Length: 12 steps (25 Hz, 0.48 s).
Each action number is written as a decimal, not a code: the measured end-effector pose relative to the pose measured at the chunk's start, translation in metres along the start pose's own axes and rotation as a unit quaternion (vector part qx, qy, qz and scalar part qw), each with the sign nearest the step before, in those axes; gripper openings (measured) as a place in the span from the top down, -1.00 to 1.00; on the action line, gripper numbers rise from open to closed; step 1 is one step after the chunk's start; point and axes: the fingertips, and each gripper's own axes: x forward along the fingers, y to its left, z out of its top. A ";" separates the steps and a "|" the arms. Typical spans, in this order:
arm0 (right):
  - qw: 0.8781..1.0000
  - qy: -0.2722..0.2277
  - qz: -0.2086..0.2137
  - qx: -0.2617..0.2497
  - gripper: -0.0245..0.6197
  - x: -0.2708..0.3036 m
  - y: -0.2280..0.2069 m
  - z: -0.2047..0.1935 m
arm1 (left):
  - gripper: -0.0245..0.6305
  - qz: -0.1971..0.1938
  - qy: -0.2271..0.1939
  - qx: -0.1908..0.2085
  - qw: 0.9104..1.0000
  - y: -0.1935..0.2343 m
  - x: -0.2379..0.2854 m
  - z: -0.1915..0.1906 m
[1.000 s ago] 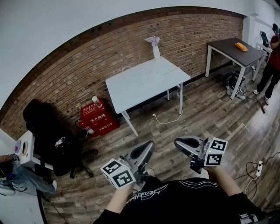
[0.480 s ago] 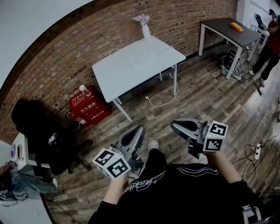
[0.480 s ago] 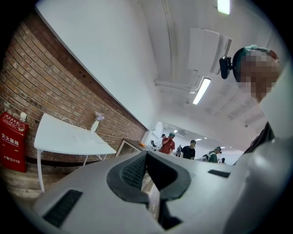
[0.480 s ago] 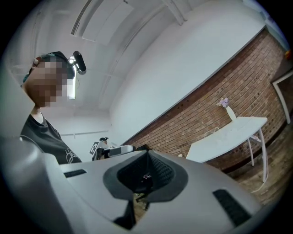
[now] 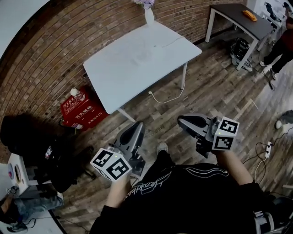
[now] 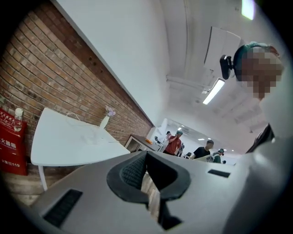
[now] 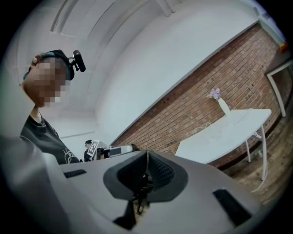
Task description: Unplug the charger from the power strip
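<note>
The white table (image 5: 114, 73) stands against the brick wall ahead of me. Pale white items and a thin cable (image 5: 138, 57) lie on its top, too faint to tell a charger or power strip. A white cord with a plug (image 5: 151, 93) hangs below its front edge. My left gripper (image 5: 137, 126) and right gripper (image 5: 182, 120) are held side by side in front of my body, short of the table, both shut and empty. In the left gripper view the table (image 6: 59, 146) sits left of the shut gripper (image 6: 146, 153). In the right gripper view the table (image 7: 229, 130) lies right of the shut gripper (image 7: 147, 153).
A vase of flowers (image 5: 148, 13) stands at the table's far edge. A red box (image 5: 80, 109) and a black chair (image 5: 39, 146) are to the left. At the right are a dark table (image 5: 238, 18), a person (image 5: 280, 39) and a floor power strip (image 5: 267, 149).
The white table has come closer and lower in the head view. Both grippers travelled toward it together and stayed shut.
</note>
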 end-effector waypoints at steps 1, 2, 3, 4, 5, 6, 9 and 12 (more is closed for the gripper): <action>1.000 0.003 -0.004 0.005 0.92 0.015 -0.012 0.003 | 0.91 0.002 0.006 -0.006 1.000 0.018 0.007 0.007; 1.000 0.005 -0.007 0.010 0.92 0.029 -0.023 0.006 | 0.91 0.003 0.012 -0.008 1.000 0.036 0.013 0.013; 1.000 0.007 -0.011 0.013 0.92 0.042 -0.033 0.010 | 0.91 0.004 0.020 -0.007 1.000 0.052 0.020 0.020; 1.000 0.010 -0.014 0.016 0.92 0.054 -0.043 0.014 | 0.91 0.006 0.029 -0.001 1.000 0.067 0.027 0.025; 1.000 0.014 -0.019 0.018 0.92 0.066 -0.053 0.018 | 0.91 0.008 0.039 0.006 0.999 0.082 0.033 0.030; 0.999 0.017 -0.025 0.019 0.92 0.077 -0.063 0.023 | 0.91 0.011 0.047 0.012 0.999 0.097 0.040 0.035; 0.999 0.020 -0.043 0.019 0.92 0.108 -0.089 0.038 | 0.91 0.013 0.061 0.015 0.998 0.134 0.058 0.050; 0.998 0.019 -0.056 0.012 0.92 0.128 -0.107 0.047 | 0.91 0.010 0.073 0.011 0.997 0.161 0.073 0.059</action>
